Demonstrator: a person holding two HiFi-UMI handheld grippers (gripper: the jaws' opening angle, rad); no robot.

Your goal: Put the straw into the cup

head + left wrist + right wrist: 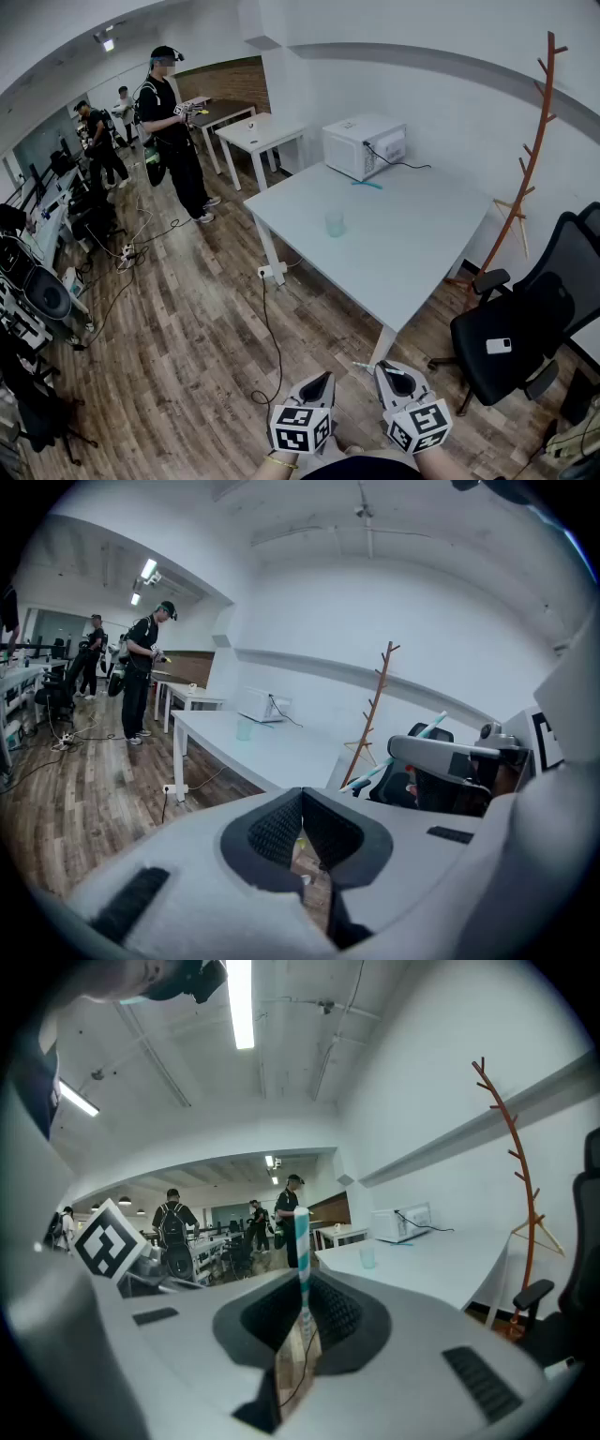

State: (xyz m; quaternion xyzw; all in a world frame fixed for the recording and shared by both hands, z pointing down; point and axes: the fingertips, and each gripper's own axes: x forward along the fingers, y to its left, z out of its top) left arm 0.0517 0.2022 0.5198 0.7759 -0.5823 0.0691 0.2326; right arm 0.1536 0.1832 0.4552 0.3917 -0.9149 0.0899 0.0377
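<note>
Head view high, far; gripper views low; all share table (pixel 412 246), cup (pixel 335 223).

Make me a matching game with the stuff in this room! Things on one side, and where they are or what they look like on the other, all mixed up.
Things:
1. straw
2. cup
3. microwave
4. chair

Clues:
A. white, at the far end of the table
B. black, on the floor
C. striped, pinched in the right tool
D. see-through, in the middle of the table

Pairs: 1-C, 2-D, 3-A, 4-B
</note>
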